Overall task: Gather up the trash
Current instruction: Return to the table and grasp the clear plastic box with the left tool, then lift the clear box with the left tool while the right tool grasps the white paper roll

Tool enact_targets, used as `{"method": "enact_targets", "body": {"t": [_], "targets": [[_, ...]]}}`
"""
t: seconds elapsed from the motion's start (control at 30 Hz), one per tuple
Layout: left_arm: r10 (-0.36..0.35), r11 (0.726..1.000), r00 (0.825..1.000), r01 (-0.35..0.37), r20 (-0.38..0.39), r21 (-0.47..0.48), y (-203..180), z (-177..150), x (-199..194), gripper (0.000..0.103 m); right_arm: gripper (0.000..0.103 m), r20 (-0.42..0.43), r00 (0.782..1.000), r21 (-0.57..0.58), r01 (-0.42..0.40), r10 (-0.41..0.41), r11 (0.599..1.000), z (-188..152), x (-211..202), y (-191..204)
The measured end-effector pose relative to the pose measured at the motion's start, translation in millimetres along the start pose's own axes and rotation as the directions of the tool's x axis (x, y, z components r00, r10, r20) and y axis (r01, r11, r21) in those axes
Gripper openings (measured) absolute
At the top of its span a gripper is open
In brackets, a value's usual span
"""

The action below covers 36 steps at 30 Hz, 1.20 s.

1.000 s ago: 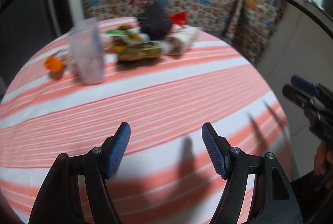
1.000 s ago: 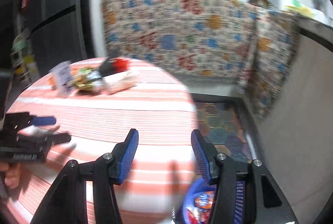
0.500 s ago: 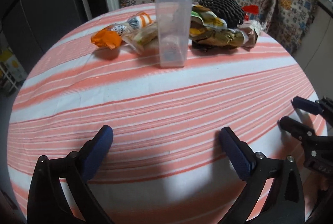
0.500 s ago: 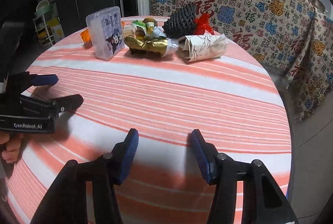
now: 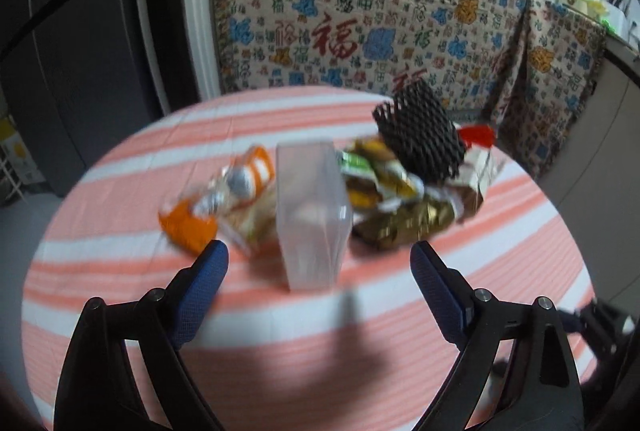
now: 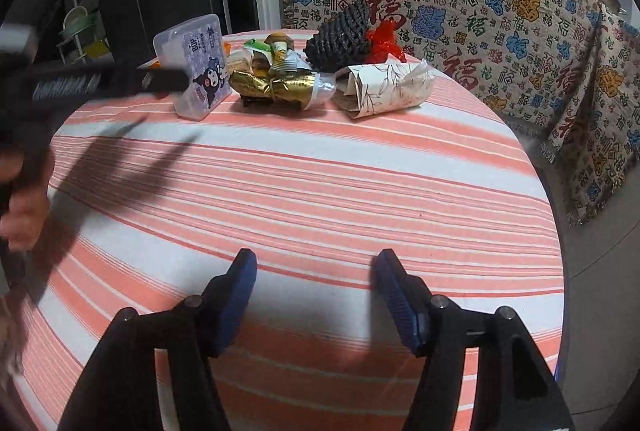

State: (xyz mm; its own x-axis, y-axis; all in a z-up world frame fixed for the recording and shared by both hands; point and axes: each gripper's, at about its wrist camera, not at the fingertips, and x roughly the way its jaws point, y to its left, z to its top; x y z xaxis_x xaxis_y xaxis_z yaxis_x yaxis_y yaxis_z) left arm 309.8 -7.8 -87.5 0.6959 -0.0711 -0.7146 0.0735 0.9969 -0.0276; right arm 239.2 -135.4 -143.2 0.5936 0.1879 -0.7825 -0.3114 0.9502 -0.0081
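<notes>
While left hand-held gripper [image 5: 319, 257] narrows empty, right hand-held gripper [image 6: 314, 263] widens empty; trash pile [image 6: 280, 79] crumpled, colourful.

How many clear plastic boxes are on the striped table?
1. The clear plastic box stands upright at the left end of the trash pile, beside the gold wrapper. The pile could hide another behind it.

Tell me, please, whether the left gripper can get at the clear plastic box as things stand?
Probably yes: the left gripper is lined up on the clear plastic box, jaws wide though closing, nothing between them, with only bare striped tablecloth before it.
</notes>
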Motion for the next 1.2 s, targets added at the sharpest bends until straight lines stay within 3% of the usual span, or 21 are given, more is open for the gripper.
{"method": "enact_targets", "body": {"t": [0.07, 0.13, 0.17, 0.33, 0.53, 0.83, 0.97, 1.1, 1.13, 1.17, 1.2], "targets": [[0.023, 1.0, 1.0, -0.023, 0.005, 0.012, -1, 7, 8, 0.078, 0.064, 0.0, 1.0, 0.0, 0.0, 0.0, 1.0, 0, 0, 0], [0.016, 1.0, 1.0, -0.016, -0.011, 0.017, 1, 6, 16, 0.035, 0.064, 0.0, 1.0, 0.0, 0.0, 0.0, 1.0, 0, 0, 0], [0.014, 1.0, 1.0, -0.014, -0.012, 0.008, 2, 4, 16, 0.033, 0.064, 0.0, 1.0, 0.0, -0.001, 0.001, 1.0, 0, 0, -1], [-0.049, 0.997, 0.999, 0.05, 0.019, -0.058, 18, -26, -11, 0.033, 0.064, 0.001, 1.0, 0.021, -0.009, 0.009, 1.0, 0, 1, -4], [-0.085, 0.991, 0.996, 0.088, 0.037, -0.098, 38, -74, -59, 0.032, 0.064, 0.012, 0.996, 0.134, -0.085, 0.085, 0.987, 7, 3, -16], [-0.112, 0.983, 0.993, 0.116, 0.037, -0.144, 54, -115, -88, 0.032, 0.064, 0.051, 0.981, 0.231, -0.193, 0.186, 0.954, 62, 27, 20], [-0.122, 0.981, 0.992, 0.122, 0.008, -0.15, 56, -133, -88, 0.032, 0.064, 0.048, 0.985, 0.398, -0.171, 0.165, 0.901, 87, 53, 22], [-0.137, 0.977, 0.99, 0.132, -0.017, -0.167, 58, -142, -85, 0.032, 0.064, 0.052, 0.992, 0.585, -0.122, 0.113, 0.802, 90, 73, 7], [-0.138, 0.977, 0.99, 0.134, -0.015, -0.169, 58, -142, -85, 0.032, 0.061, 0.052, 0.991, 0.602, -0.129, 0.123, 0.788, 90, 77, 6], [-0.137, 0.976, 0.99, 0.132, -0.015, -0.171, 58, -142, -85, 0.032, 0.043, 0.047, 0.991, 0.605, -0.129, 0.127, 0.785, 91, 80, 6], [-0.139, 0.976, 0.99, 0.134, -0.015, -0.172, 58, -142, -84, 0.032, 0.033, 0.041, 0.99, 0.592, -0.134, 0.137, 0.795, 93, 81, 9]]}}
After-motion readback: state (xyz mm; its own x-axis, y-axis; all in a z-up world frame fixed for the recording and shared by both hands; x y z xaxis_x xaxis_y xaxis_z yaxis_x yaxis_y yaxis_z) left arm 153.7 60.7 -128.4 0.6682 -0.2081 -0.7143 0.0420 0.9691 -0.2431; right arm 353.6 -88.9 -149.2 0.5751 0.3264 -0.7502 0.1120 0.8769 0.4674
